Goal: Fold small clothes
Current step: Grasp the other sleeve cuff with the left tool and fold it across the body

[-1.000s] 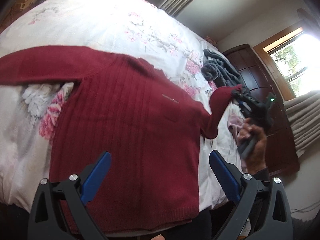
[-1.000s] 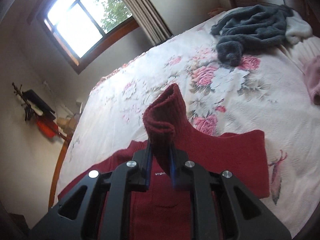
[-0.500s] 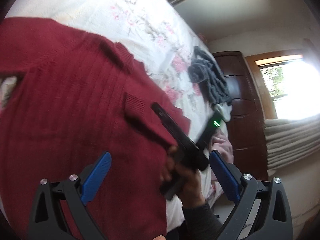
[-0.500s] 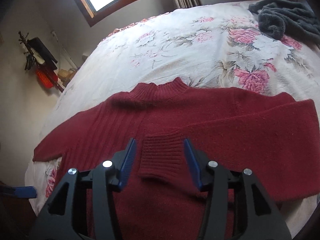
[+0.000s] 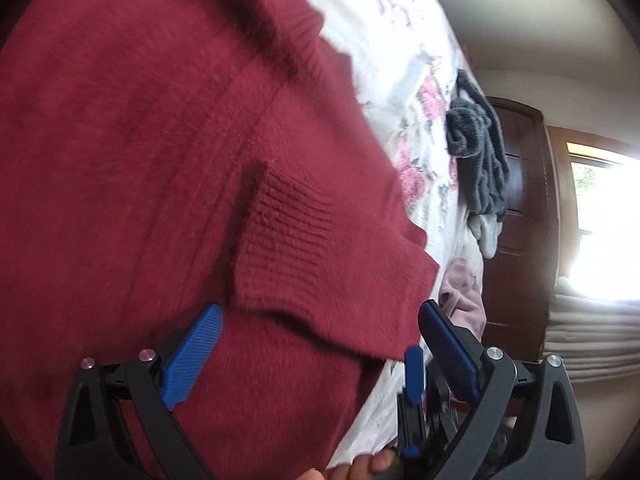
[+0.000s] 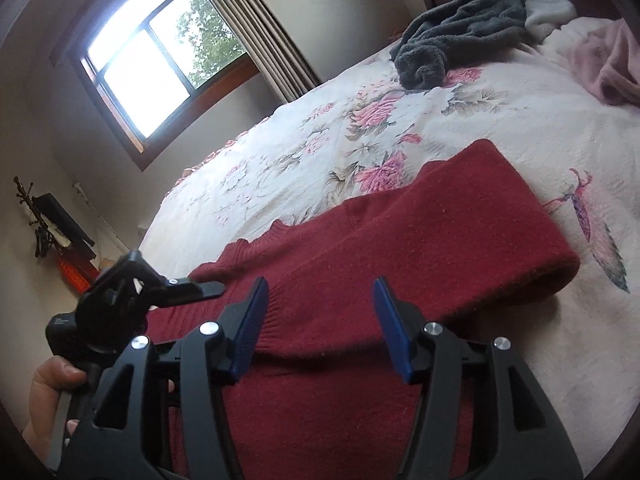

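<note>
A floral bedspread covers the bed. At its far end lies a grey heap, with a pink garment nearby. Curtains flank a bright window; behind stands what may be a dark wardrobe.

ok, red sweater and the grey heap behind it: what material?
Red sweater: a fine knit, probably wool or acrylic, matte and slightly fuzzy, with a ribbed cuff. Grey heap: looks like plush fleece, with a thick, nubbly pile.
</note>
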A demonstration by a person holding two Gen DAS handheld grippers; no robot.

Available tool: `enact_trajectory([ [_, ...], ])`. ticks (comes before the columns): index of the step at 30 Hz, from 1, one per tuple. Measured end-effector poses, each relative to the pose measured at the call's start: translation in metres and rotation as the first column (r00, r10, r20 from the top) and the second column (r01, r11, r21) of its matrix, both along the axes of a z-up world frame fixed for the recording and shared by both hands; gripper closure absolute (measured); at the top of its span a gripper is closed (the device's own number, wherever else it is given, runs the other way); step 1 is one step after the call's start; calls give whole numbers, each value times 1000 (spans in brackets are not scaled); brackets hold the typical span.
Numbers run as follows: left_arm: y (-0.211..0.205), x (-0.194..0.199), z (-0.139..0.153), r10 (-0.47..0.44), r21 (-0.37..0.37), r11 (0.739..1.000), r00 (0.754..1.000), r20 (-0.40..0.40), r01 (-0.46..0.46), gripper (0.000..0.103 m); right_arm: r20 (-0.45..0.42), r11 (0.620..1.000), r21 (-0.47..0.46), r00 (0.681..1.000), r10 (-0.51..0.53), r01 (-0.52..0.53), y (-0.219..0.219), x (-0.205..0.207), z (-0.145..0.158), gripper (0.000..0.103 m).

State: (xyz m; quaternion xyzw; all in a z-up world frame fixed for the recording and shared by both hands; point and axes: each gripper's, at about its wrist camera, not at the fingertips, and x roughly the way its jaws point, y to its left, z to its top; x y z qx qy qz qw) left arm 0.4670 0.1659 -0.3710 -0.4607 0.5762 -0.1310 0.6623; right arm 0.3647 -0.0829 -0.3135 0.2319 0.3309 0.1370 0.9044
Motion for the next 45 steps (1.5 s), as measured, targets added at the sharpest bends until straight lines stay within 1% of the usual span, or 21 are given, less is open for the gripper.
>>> enact_trajectory([
  [2, -1, 5, 1, 15, 16, 1000, 1000, 0, -15, 7, -15, 1000, 27, 1000, -2, 2, -1, 2, -5, 48],
  [3, -4, 8, 6, 4, 60, 998, 1000, 11, -5, 18, -24, 1000, 23, 1000, -11, 12, -1, 3, -9, 48],
  [4, -7, 13, 8, -19, 103, 995, 1000, 2, 19, 62, -31, 999, 31, 999, -15, 16, -1, 4, -10, 48],
  [5, -8, 17, 6, -31, 112, 993, 999, -11, 32, 84, -32, 999, 40, 999, -17, 19, -1, 3, -12, 48],
  [6, -9, 20, 5, -38, 120, 992, 999, -28, 41, 92, -31, 999, 38, 999, -17, 19, 1, 3, -12, 48],
  [8, -12, 26, 9, -54, 146, 988, 998, -29, 57, 93, -20, 999, 26, 1000, -20, 20, 5, 1, -10, 48],
  [11, -14, 35, 38, -75, 169, 983, 996, 37, 68, 94, 5, 1000, 10, 1000, -11, 11, 16, -4, -6, 48],
  [12, -13, 38, 58, -89, 179, 981, 992, 86, 73, 94, 12, 1000, 4, 1000, -4, 4, 20, -6, -5, 48],
  [14, -10, 40, 90, -114, 206, 975, 981, 157, 80, 94, 24, 1000, -12, 999, 26, -25, 30, -9, -4, 48],
  [15, -7, 42, 113, -129, 224, 971, 970, 205, 81, 94, 30, 999, -22, 998, 49, -48, 37, -11, -3, 48],
  [18, 6, 45, 161, -150, 271, 960, 944, 294, 69, 94, 63, 993, -70, 993, 101, -96, 55, -17, 3, 49],
  [19, 11, 45, 173, -154, 286, 956, 937, 315, 62, 94, 71, 991, -82, 991, 111, -105, 59, -19, 4, 49],
  [23, 38, 42, 207, -164, 335, 942, 912, 376, 31, 95, 66, 985, -106, 988, 140, -133, 69, -21, 0, 48],
  [26, 63, 38, 216, -155, 361, 932, 910, 385, 6, 95, 59, 985, -105, 988, 141, -134, 70, -21, -3, 49],
  [30, 94, 33, 209, -128, 378, 926, 921, 369, -23, 95, 42, 985, -99, 989, 142, -138, 70, -20, -8, 48],
  [32, 112, 26, 196, -113, 382, 924, 929, 353, -33, 95, 40, 985, -103, 989, 146, -141, 72, -21, -9, 48],
  [37, 140, 19, 149, -72, 393, 918, 952, 297, -53, 95, 27, 983, -106, 988, 152, -148, 74, -20, -13, 48],
  [40, 158, 15, 111, -48, 420, 905, 969, 241, -59, 95, 16, 984, -104, 989, 149, -146, 74, -19, -16, 48],
  [42, 168, 13, 82, -39, 449, 892, 983, 181, -47, 95, 10, 984, -103, 989, 148, -147, 73, -17, -18, 48],
  [44, 178, 10, 54, -32, 488, 872, 995, 96, -19, 94, 4, 983, -107, 989, 151, -149, 74, -17, -20, 48],
  [45, 182, 8, 46, -18, 536, 844, 998, 60, -17, 86, 1, 982, -109, 988, 152, -151, 75, -17, -21, 48],
])
